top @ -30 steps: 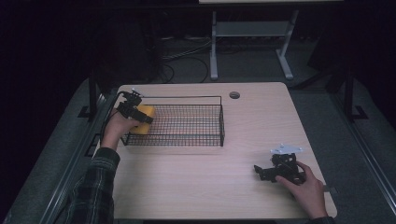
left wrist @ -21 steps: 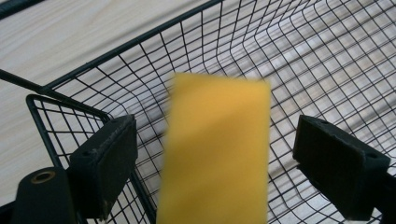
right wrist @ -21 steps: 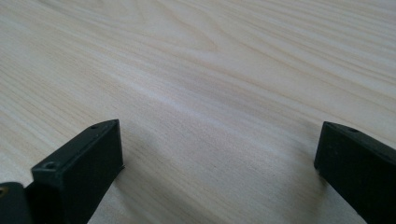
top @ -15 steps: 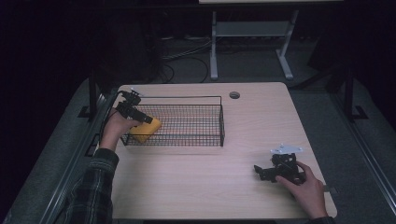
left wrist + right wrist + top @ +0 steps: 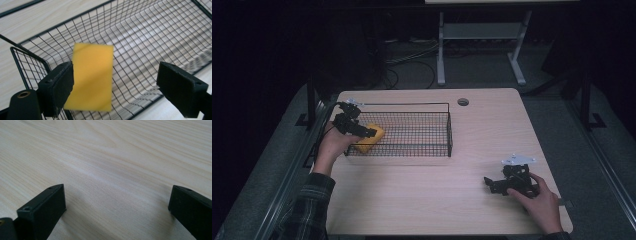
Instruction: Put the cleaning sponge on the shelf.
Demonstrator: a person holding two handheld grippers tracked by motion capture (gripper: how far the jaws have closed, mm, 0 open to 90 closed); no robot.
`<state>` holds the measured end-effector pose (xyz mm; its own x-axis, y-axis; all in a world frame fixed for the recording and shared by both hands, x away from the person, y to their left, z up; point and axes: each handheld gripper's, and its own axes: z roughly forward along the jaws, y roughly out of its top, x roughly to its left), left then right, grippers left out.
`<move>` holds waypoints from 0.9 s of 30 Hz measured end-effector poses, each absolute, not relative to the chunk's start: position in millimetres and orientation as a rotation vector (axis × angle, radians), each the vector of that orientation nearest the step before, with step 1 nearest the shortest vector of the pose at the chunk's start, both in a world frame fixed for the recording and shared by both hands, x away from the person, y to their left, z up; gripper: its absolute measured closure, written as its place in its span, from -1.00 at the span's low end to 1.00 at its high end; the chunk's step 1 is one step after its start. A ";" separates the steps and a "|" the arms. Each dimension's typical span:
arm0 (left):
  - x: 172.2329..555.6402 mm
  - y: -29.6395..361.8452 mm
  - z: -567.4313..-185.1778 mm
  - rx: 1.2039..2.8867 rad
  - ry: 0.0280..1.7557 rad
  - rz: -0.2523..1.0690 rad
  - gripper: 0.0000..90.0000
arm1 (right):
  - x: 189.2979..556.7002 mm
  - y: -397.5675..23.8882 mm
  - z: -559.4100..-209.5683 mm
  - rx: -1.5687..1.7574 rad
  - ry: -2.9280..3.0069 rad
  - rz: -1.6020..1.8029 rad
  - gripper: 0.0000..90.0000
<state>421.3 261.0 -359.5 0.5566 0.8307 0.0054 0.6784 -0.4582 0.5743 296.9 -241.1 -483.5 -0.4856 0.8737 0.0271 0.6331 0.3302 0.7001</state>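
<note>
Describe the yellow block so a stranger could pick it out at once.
Start at the black wire basket on the far left part of the wooden table. At its left end, by the left hand-held gripper, is the yellow block: flat, rectangular, the one bright thing among black parts.

In my left hand-held gripper (image 5: 115,87) view the yellow sponge (image 5: 91,77) is blurred at its edges, and I can't tell whether it touches the wire basket (image 5: 150,32) floor. The left pad hides the sponge's lower corner. The basket's far end runs off the picture's edge. From above, my left hand (image 5: 332,147) hides the basket's near corner beside the sponge.
</note>
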 end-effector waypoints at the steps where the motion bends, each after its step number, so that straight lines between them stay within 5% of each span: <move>1: 416.8 260.8 -358.7 2.270 1.206 0.394 -0.69 | 296.9 -241.1 -483.5 1.338 2.246 0.939 -0.99; 27: 326.6 260.6 -395.6 2.238 1.132 0.416 -0.69 | 296.9 -241.1 -483.5 1.338 2.246 0.938 -0.99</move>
<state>326.6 260.6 -395.6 0.5891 0.8080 0.0119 0.6233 -0.4638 0.6296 296.9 -241.1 -483.5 -0.4856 0.8738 0.0267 0.6331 0.3304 0.7000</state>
